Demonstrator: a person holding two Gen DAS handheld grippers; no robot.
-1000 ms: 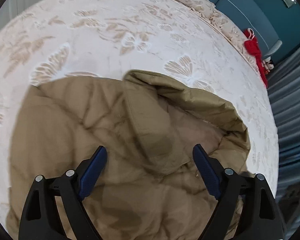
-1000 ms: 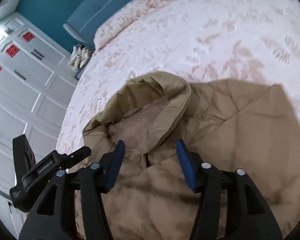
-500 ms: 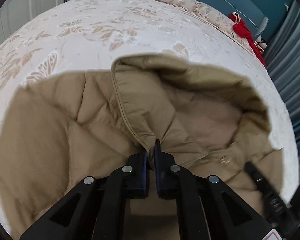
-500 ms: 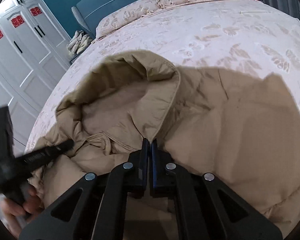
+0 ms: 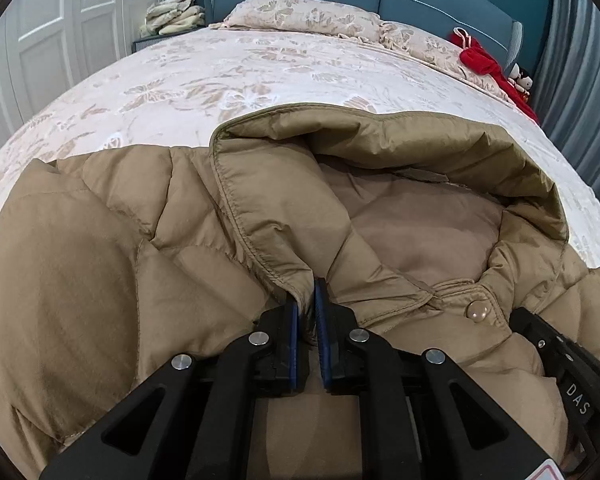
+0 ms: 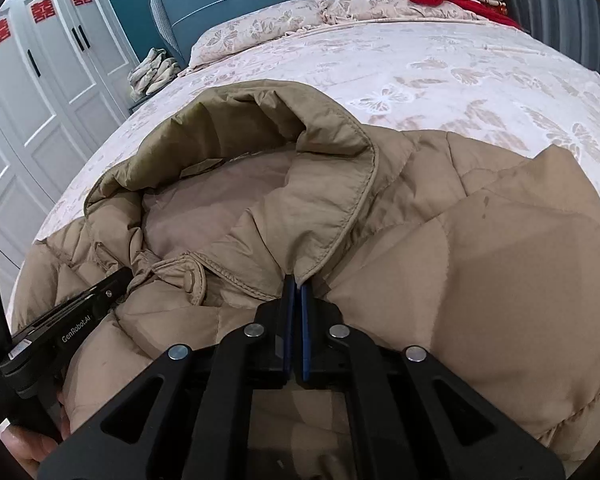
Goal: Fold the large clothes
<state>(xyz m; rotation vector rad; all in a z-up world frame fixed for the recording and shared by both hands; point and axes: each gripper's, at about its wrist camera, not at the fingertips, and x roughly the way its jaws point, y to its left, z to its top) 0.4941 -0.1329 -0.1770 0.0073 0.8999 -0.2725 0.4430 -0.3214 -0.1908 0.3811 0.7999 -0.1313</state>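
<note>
Left tongs point(image 5: 307, 294) and right tongs point(image 6: 296, 286) both pinch the jacket point(image 5: 120, 248).

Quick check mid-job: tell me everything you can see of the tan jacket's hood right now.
The hood belongs to a tan quilted puffer jacket lying on the floral bedspread. It looks like thin, slightly shiny fabric with a stitched hem and a paler lining inside. It gapes open, its rim arching up. The left claw is shut on one lower corner of its rim, the right claw on the other. A snap button sits at the collar below it.
</note>
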